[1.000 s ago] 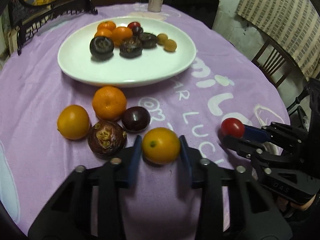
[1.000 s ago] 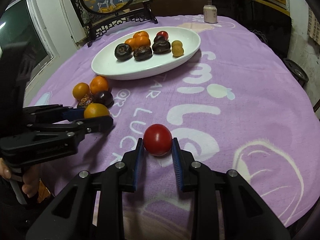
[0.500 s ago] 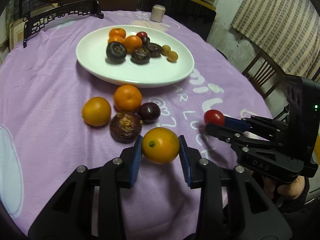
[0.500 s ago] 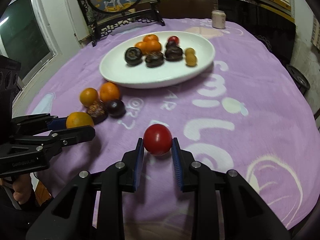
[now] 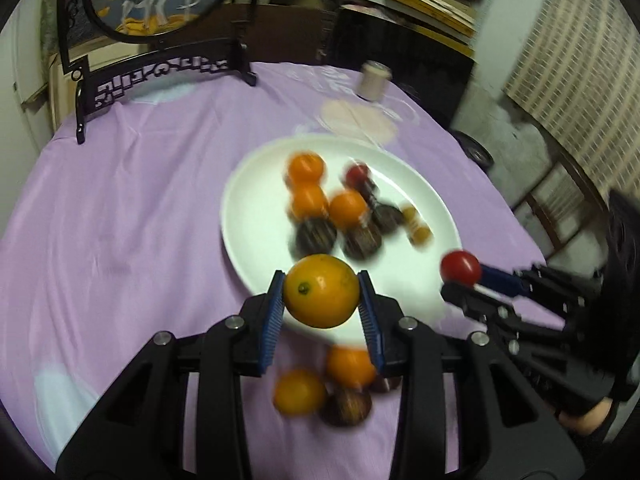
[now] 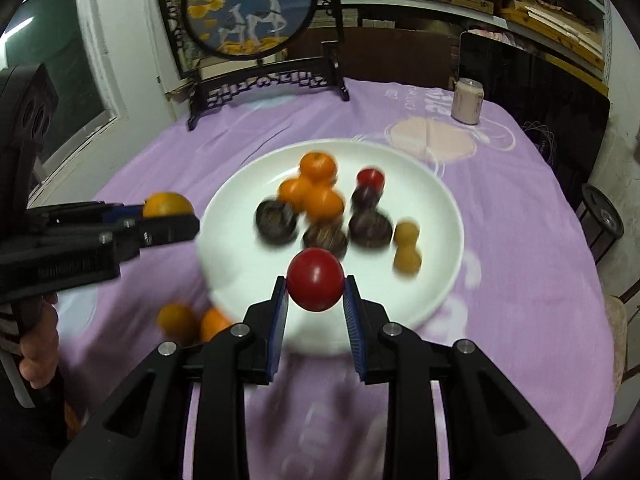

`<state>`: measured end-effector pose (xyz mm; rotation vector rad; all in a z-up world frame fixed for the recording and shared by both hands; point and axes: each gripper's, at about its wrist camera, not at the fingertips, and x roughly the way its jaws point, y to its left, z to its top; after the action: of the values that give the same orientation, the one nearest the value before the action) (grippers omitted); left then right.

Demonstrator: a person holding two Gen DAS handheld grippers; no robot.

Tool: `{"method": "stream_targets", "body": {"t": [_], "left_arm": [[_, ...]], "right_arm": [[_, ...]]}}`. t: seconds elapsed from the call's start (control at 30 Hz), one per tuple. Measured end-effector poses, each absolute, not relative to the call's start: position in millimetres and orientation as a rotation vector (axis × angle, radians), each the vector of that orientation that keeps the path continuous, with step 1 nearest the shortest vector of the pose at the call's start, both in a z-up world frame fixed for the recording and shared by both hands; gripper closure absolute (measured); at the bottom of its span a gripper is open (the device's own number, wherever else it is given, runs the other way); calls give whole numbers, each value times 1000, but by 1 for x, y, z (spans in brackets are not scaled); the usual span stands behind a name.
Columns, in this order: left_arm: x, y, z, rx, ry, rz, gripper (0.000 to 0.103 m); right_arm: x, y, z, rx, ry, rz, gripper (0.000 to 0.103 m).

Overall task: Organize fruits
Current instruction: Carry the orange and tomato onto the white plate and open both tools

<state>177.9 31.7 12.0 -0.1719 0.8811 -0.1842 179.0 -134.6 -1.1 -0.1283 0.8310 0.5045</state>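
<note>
My left gripper (image 5: 322, 300) is shut on an orange (image 5: 321, 290) and holds it in the air over the near rim of the white plate (image 5: 256, 236). My right gripper (image 6: 315, 298) is shut on a red tomato (image 6: 315, 279) and holds it above the plate's (image 6: 436, 280) near edge. The plate holds oranges (image 6: 318, 166), dark fruits (image 6: 276, 222), a small red fruit (image 6: 371, 177) and two small yellow fruits (image 6: 407, 258). Each gripper shows in the other's view: the right one (image 5: 464, 280), the left one (image 6: 168, 216).
Loose oranges (image 5: 299, 394) and dark fruits (image 5: 347, 407) lie on the purple tablecloth (image 5: 120, 240) below my left gripper. A small can (image 6: 467, 101) stands at the table's far side. A framed round picture on a black stand (image 6: 256, 20) stands at the back.
Both grippers have risen off the cloth with their fruit and moved forward toward the plate. The scene is motion-blurred now.
</note>
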Motion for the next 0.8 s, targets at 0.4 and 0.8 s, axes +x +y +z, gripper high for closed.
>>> {"method": "stream_targets", "body": {"t": [0.4, 0.8], "left_arm": [[264, 46, -18, -240, 981, -148, 67], [183, 47, 25, -254, 840, -206, 40]], "right_arm": [[268, -115, -30, -137, 926, 446, 74], [186, -137, 1, -139, 854, 484, 40]]}}
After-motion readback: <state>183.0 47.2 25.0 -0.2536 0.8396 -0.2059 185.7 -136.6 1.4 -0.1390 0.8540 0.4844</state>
